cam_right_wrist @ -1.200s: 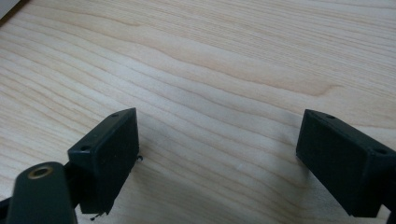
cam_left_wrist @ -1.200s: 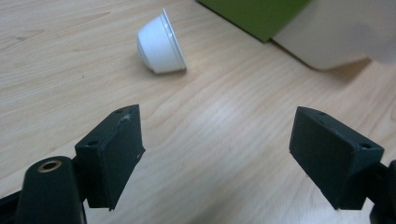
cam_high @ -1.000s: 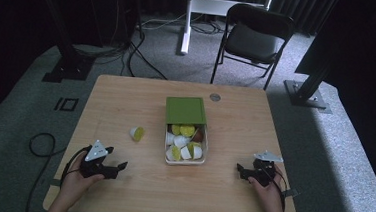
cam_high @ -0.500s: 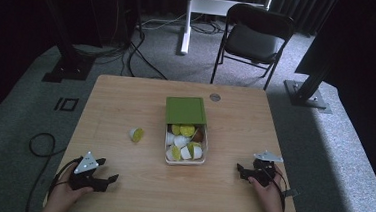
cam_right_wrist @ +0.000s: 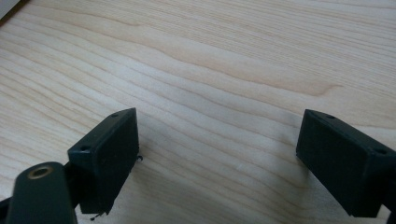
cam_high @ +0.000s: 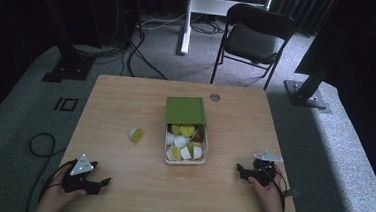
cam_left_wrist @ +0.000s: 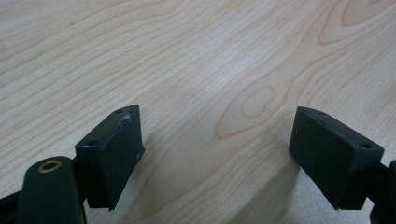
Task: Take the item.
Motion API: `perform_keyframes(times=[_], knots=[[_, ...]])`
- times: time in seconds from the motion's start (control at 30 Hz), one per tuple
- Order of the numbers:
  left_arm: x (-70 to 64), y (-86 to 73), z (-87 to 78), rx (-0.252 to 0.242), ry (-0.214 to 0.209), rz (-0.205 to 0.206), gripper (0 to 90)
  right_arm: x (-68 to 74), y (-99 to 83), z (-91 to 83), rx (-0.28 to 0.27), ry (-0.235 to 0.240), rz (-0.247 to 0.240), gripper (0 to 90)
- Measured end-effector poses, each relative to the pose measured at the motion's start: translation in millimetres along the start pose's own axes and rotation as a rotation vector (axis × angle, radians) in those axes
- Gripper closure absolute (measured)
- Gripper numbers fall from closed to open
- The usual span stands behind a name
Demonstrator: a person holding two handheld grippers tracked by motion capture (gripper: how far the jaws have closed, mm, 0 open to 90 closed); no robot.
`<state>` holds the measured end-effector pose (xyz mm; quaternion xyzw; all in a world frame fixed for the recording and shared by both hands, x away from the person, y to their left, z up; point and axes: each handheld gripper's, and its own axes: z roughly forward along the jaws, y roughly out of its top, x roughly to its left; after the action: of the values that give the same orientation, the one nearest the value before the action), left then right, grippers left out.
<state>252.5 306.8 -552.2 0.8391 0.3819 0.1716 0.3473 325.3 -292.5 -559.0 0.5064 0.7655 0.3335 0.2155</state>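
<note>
Loose capsule point(cam_high: 136, 134) lies well ahead of left gripper point(cam_high: 101, 182) (jaws apart).

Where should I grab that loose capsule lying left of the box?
Take the capsule across its sides, coming straight down from above. It seems to lie tipped over on bare table, apart from the box, so there's room for jaws around it. The left gripper, open, looks nearer.

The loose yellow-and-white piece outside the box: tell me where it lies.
In the high view, the loose piece lies alone on the table, left of the open box, apart from it.
</note>
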Motion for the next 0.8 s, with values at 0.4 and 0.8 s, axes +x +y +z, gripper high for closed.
perform_keyframes(times=[0.4,0.8], knots=[[-0.1,0.5,1.2,0.005,-0.011,0.001,15.5,0.0,0.0,0.0,0.0,0.0,-0.001,12.9],[-0.6,0.6,1.5,0.005,-0.009,0.002,15.4,0.0,0.0,0.0,0.0,0.0,0.0,12.8]])
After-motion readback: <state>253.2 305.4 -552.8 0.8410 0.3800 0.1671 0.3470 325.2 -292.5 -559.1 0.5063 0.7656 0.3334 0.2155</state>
